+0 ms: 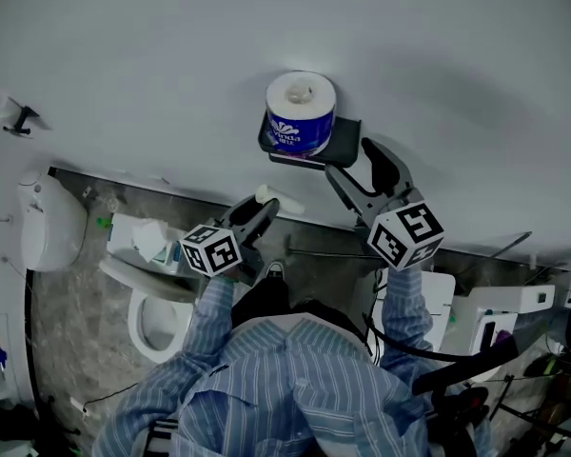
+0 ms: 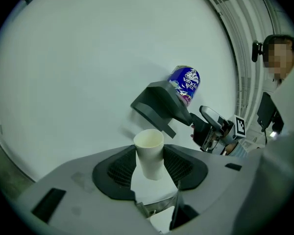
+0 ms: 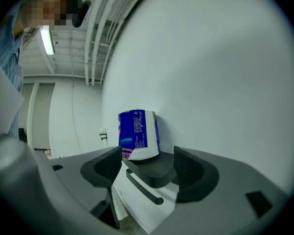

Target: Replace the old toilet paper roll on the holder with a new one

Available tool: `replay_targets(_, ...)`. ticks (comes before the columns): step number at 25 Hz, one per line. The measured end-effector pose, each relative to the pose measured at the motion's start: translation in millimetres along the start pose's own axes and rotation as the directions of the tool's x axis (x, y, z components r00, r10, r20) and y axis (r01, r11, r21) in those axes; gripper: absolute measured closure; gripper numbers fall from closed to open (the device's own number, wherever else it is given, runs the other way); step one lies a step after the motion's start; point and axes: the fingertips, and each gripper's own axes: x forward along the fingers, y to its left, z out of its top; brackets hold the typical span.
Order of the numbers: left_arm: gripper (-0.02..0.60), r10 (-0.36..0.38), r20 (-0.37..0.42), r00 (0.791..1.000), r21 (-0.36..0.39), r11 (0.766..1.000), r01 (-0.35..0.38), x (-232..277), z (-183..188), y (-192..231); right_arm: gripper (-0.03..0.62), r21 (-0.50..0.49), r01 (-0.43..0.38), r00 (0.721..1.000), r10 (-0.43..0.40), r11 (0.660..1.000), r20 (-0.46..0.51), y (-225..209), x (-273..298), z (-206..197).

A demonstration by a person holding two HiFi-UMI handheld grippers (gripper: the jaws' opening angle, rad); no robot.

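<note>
Pale bathroom wall (image 1: pixel 171 46) across the far side, toilet (image 1: pixel 157 322) low at near left; dark holder (image 1: pixel 343 143) fixed to that wall, with the new toilet paper roll (image 1: pixel 300 112), in a blue wrapper, standing on its top shelf, long axis upright, core hole facing up. At near left, the left hand-held gripper (image 2: pixel 150 169), clamped on a bare cardboard tube (image 2: pixel 149 148), open end toward the wall, nearer than the holder and a little left of it; probably the old roll's core, so removal seemingly done. At right, the right hand-held gripper (image 1: pixel 350 160), jaws apart, nothing pressed between them, tips just beside the holder's right end; plainly the nearer of the two. From there to the roll: slightly farther and leftward, above the shelf edge framed by the jaws; likely calls for a rise and a sideways grasp across the wrapper. Mounting bar (image 3: pixel 144 187) under the shelf only partly visible, hidden from the head view; contact between right jaws and shelf impossible to tell.
</note>
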Motion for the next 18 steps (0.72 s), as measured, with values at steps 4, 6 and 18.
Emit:
replay_targets(4, 0.405, 0.036, 0.016, 0.999, 0.001, 0.999, -0.036, -12.8, -1.6, 6.7, 0.266, -0.070, 0.012, 1.000, -0.011, 0.997, 0.018, 6.6, 15.4, 22.2)
replay_targets(6, 0.405, 0.050, 0.025, 0.998, 0.005, 0.999, -0.050, -17.8, -1.6, 8.1, 0.242, -0.075, 0.023, 0.999, -0.021, 0.997, 0.033, 10.6, 24.8, 36.8)
replay_targets(18, 0.405, 0.084, 0.049, 0.995, 0.008, 0.996, -0.085, -31.2, -1.9, 10.9, 0.132, -0.145, 0.137, 0.987, -0.148, 0.980, -0.068, 26.6, 72.9, 39.4)
